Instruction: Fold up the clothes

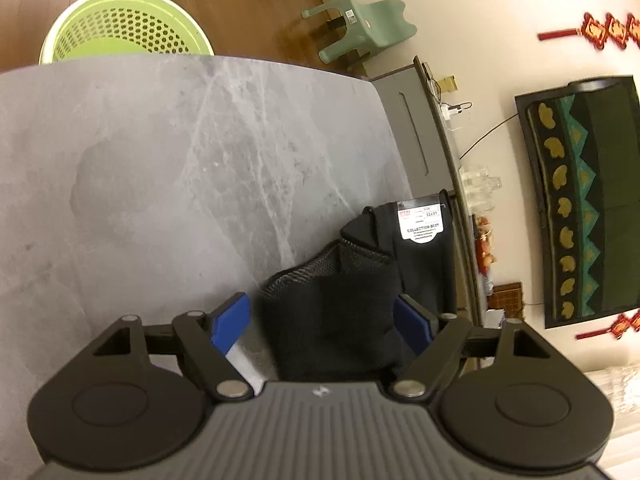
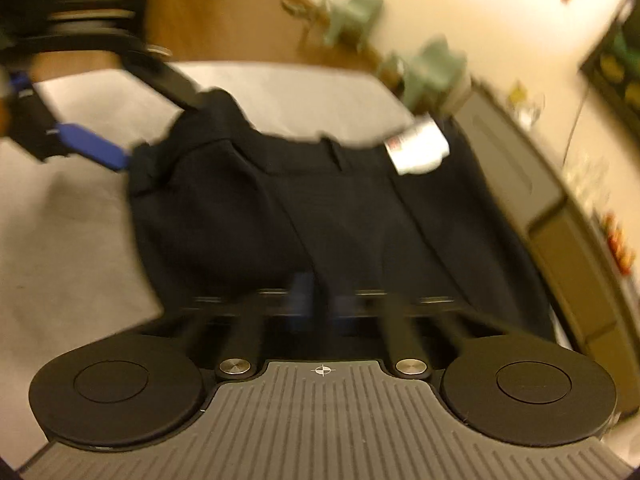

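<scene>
A black pair of trousers (image 2: 320, 208) with a white paper tag (image 2: 418, 148) lies on the grey table (image 2: 80, 240). In the left wrist view my left gripper (image 1: 324, 316) stands wide open, its blue fingers on either side of a bunched black fold (image 1: 336, 312) with mesh lining; the tag (image 1: 422, 222) shows beyond. The left gripper also shows in the right wrist view (image 2: 132, 136) at the garment's far left corner. My right gripper (image 2: 320, 300) is blurred, its blue fingers close together on the near edge of the cloth.
A green perforated laundry basket (image 1: 120, 28) stands on the wood floor beyond the table's far edge. Green plastic chairs (image 1: 360, 28) and a grey cabinet (image 1: 416, 128) stand by the wall. A dark screen (image 1: 584, 200) hangs on the wall.
</scene>
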